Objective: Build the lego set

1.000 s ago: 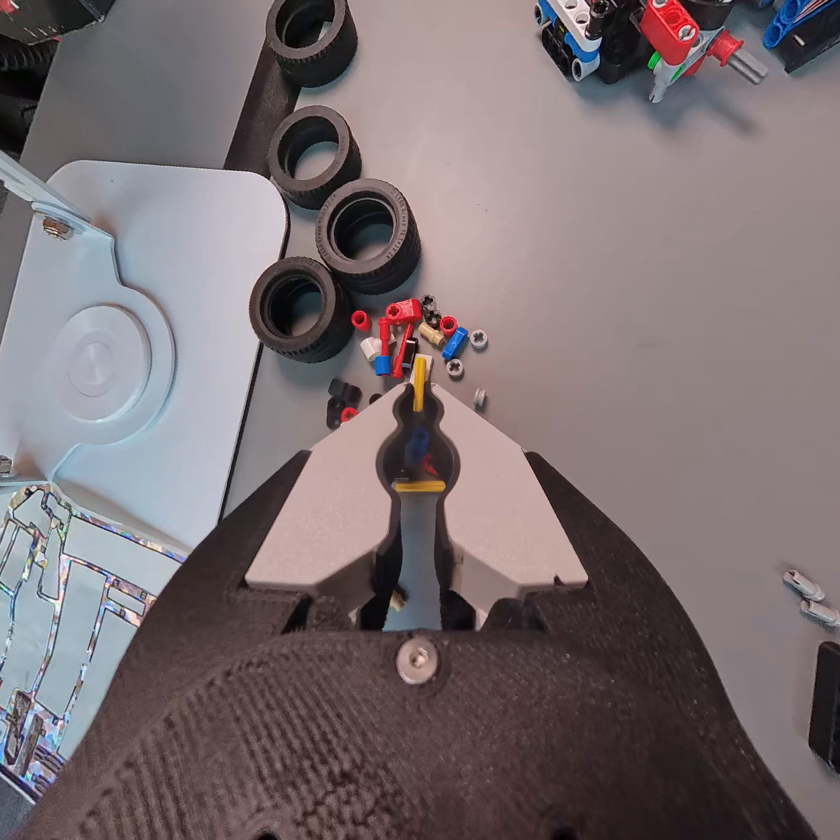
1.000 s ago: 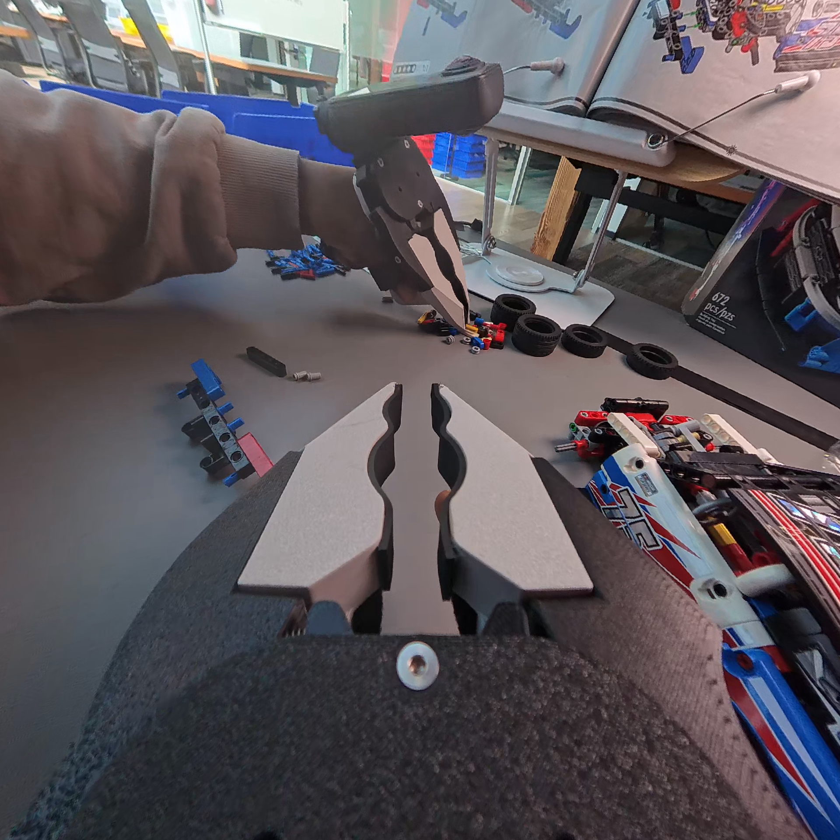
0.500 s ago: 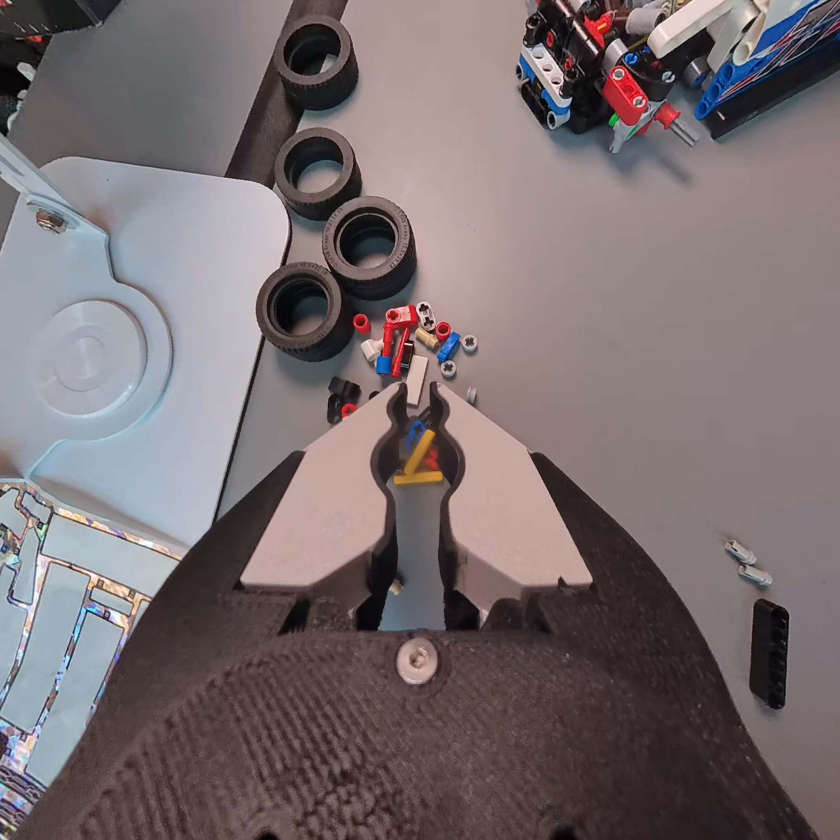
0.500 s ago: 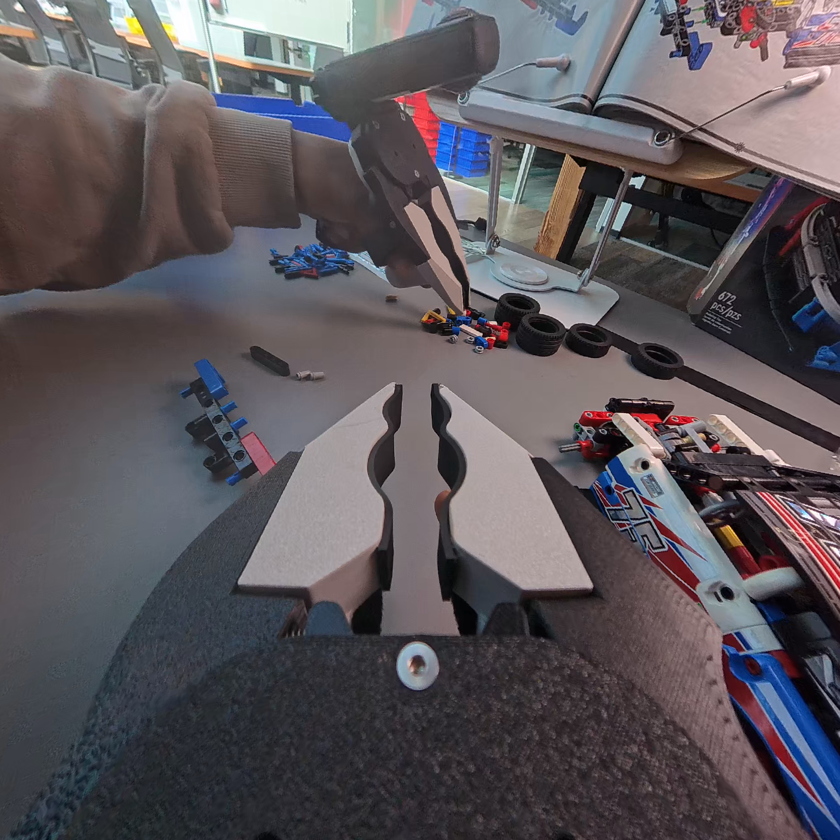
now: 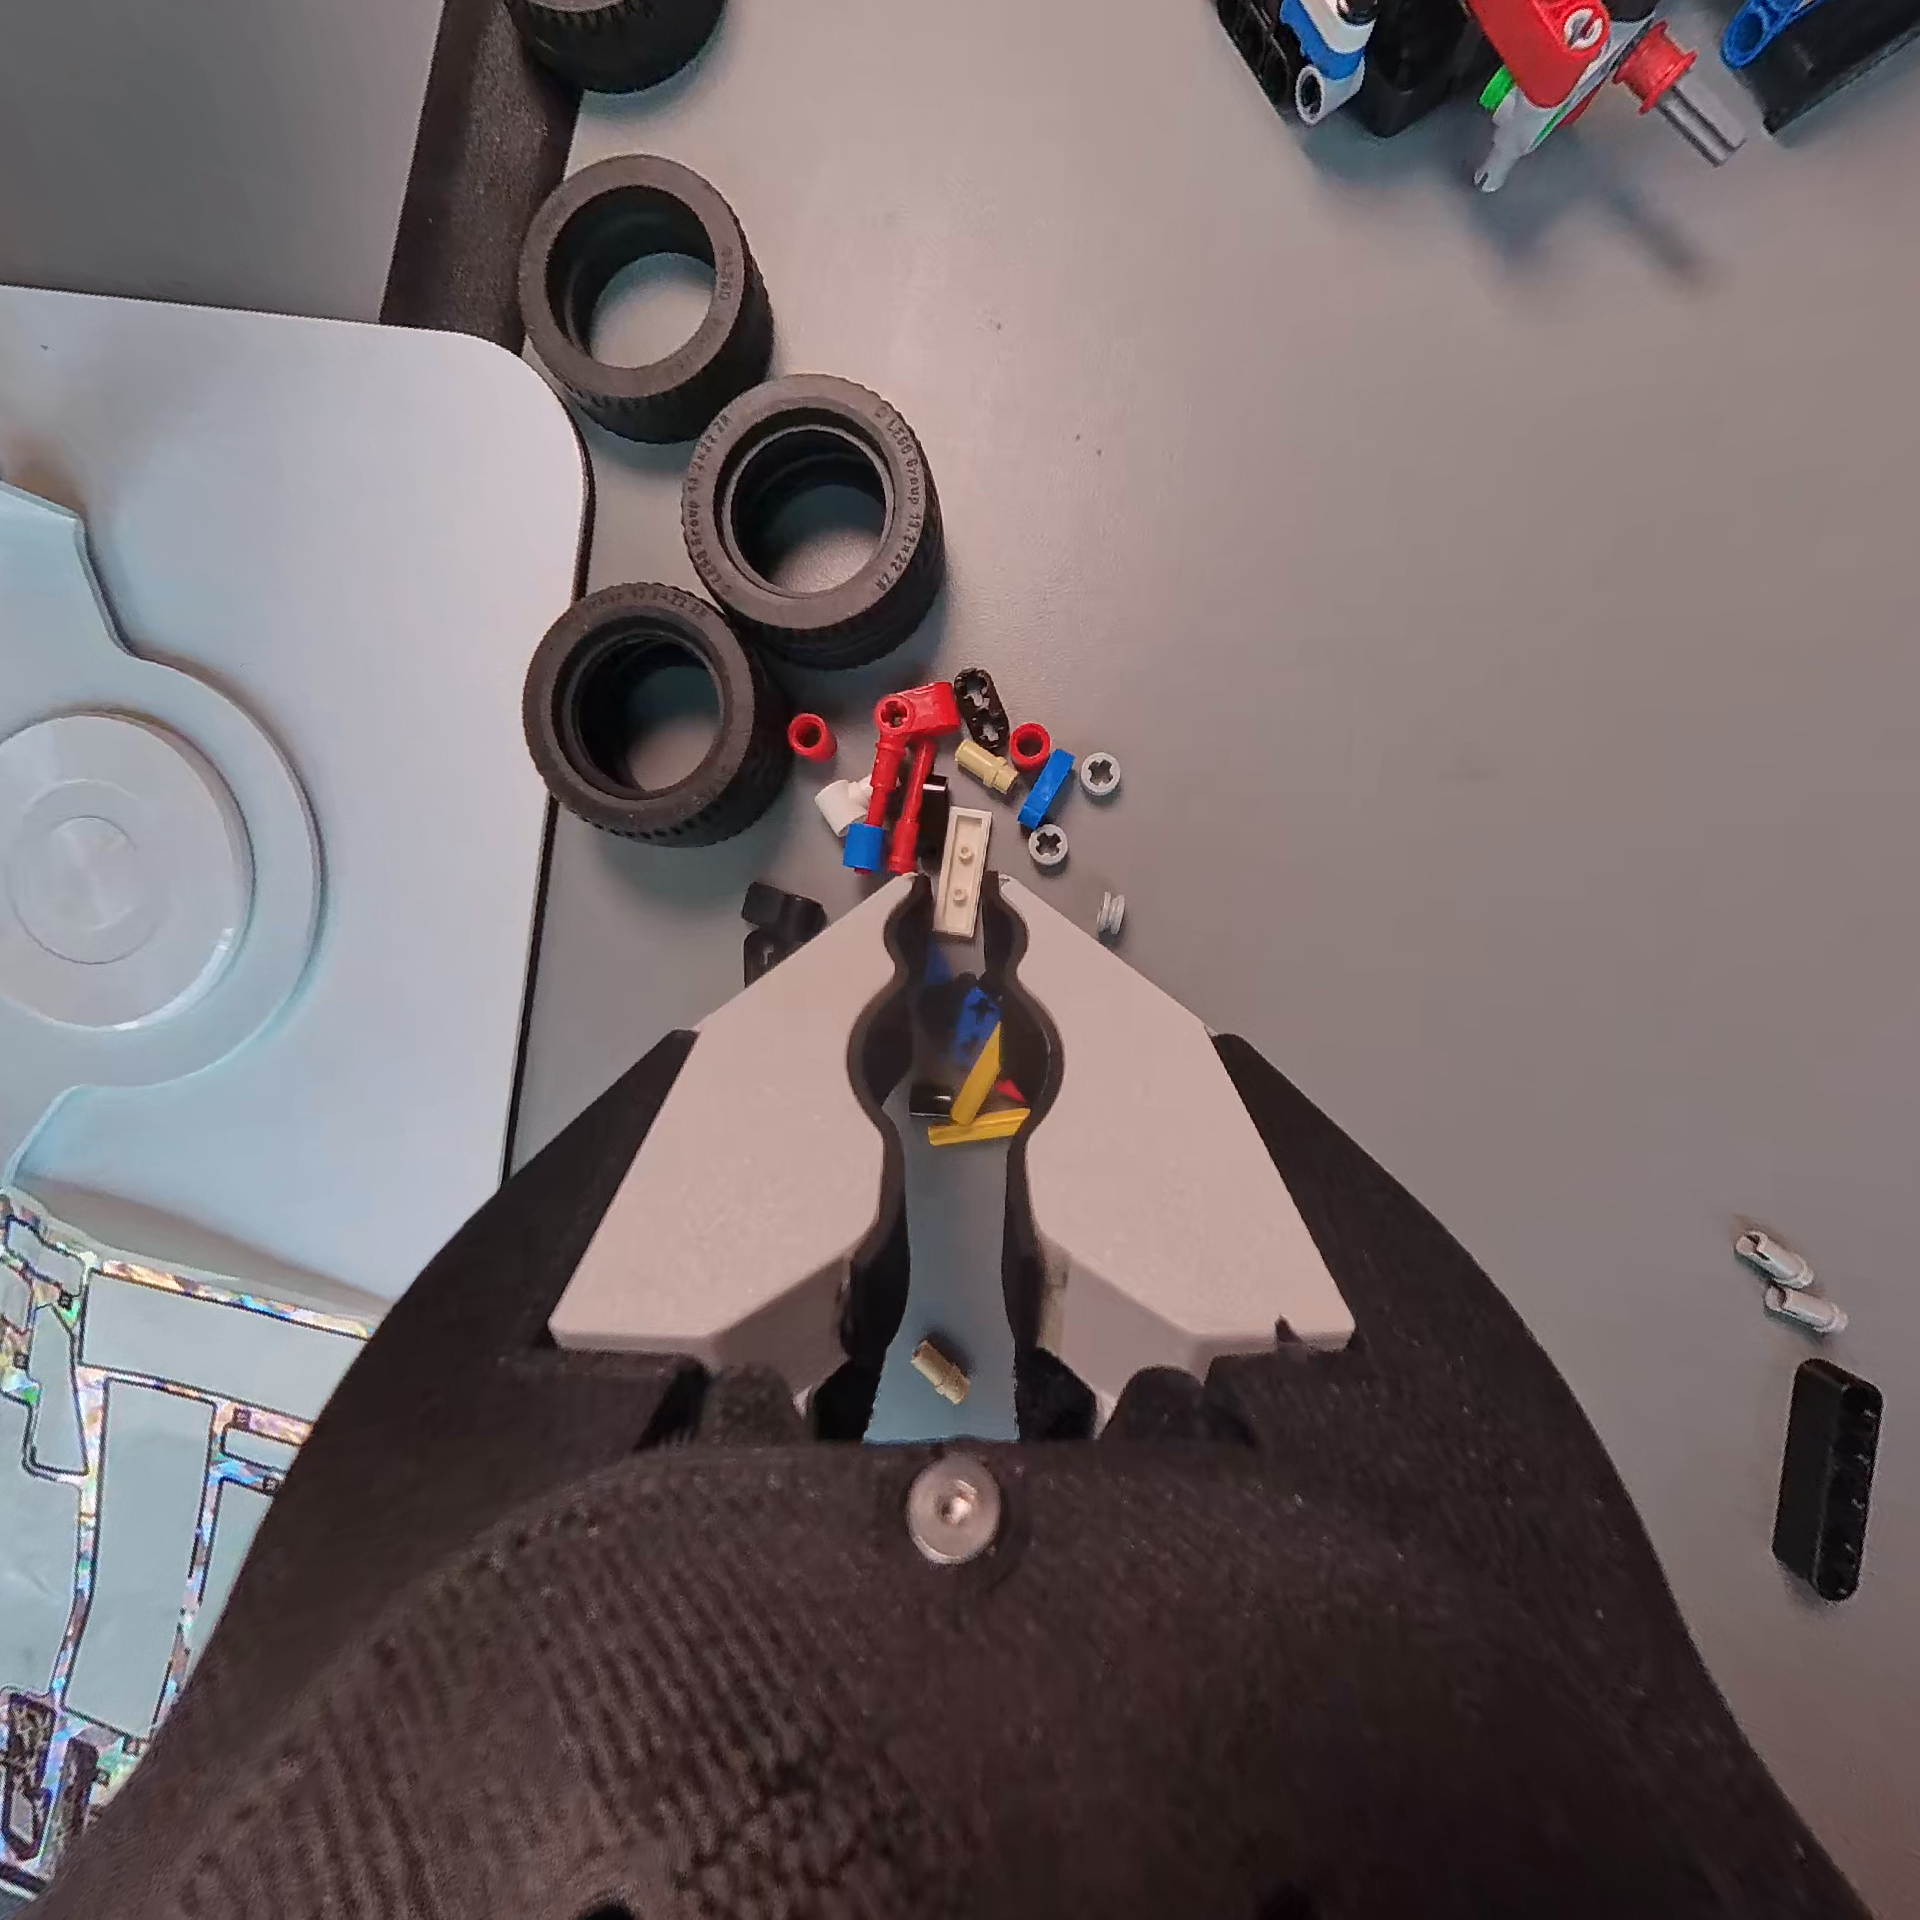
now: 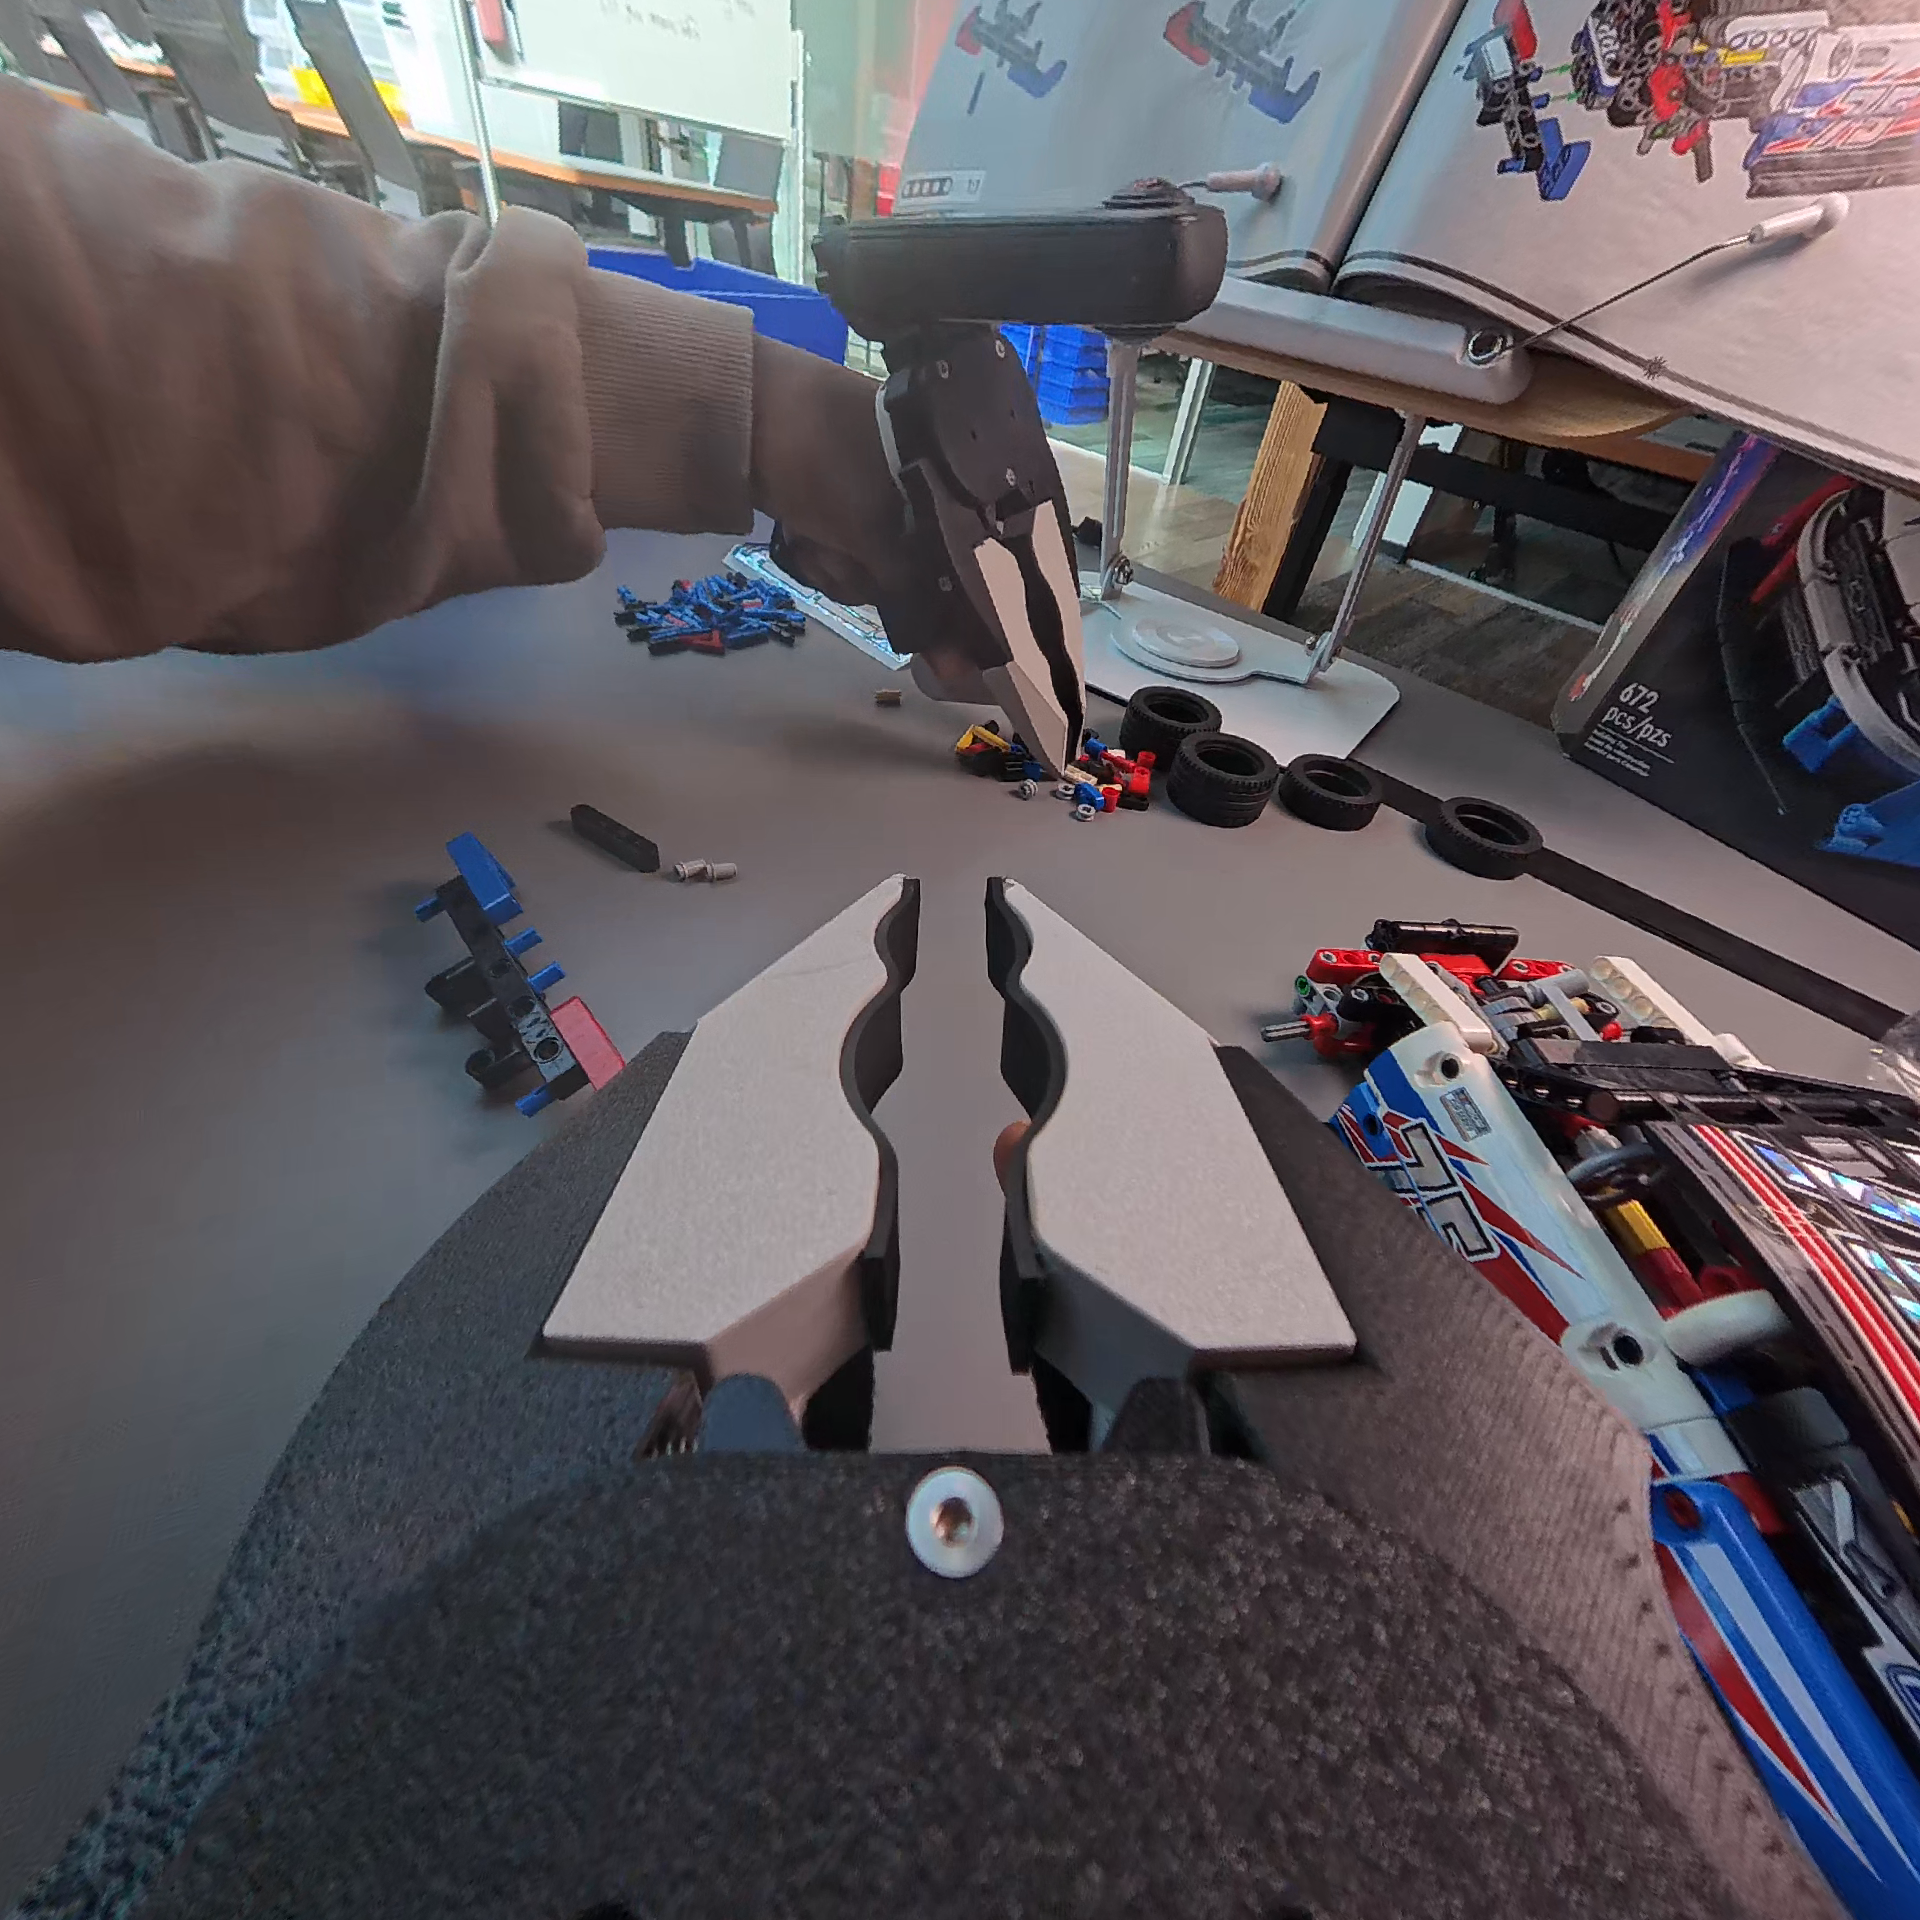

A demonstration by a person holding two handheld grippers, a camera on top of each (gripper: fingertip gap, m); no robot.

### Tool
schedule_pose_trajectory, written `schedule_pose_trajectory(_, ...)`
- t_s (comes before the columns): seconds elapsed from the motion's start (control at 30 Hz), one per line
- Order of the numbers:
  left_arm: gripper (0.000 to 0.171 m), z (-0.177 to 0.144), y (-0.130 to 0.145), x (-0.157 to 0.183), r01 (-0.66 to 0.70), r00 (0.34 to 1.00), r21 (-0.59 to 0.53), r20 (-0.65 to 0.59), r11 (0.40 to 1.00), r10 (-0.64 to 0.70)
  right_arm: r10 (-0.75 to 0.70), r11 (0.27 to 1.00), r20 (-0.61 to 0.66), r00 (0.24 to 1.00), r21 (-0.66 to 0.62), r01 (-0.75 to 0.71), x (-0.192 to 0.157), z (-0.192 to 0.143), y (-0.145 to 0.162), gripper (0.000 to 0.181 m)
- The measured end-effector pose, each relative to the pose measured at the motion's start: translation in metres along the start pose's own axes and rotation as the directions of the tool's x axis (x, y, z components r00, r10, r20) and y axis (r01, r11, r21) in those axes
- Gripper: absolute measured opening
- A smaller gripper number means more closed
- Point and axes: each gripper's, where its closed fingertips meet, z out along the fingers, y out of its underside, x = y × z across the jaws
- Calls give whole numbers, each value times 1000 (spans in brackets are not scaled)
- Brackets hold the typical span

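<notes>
Table (image 5: 1455, 727), grey, carries everything. My landmark is the heap of small loose pieces (image 5: 935, 779). Well right of it, near my right gripper (image 6: 952, 894), lies the half-built car (image 6: 1558, 1143), white, red and blue. Four black tyres (image 5: 821, 520) sit just beside the heap, against the pale stand base (image 5: 312, 623). My left gripper (image 5: 956, 899) points down at the heap, fingers parted by a narrow gap with a small grey plate (image 5: 962, 871) between the tips; I cannot tell whether they pinch it. My right gripper's fingers stand slightly apart, holding nothing.
</notes>
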Motion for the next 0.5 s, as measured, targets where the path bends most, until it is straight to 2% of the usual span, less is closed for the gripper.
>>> schedule_pose_trajectory(0.37, 5, 0, 2, 4, 4, 998, -76, -70, 997, -9, -4, 1000, 2, 1000, -3, 4, -1, 0, 0, 11)
schedule_pose_trajectory(0.5, 6, -13, -13, 8, 71, 993, 42, -96, 997, -67, -14, 1000, -8, 1000, 2, 14, 1, -1, -1, 11)
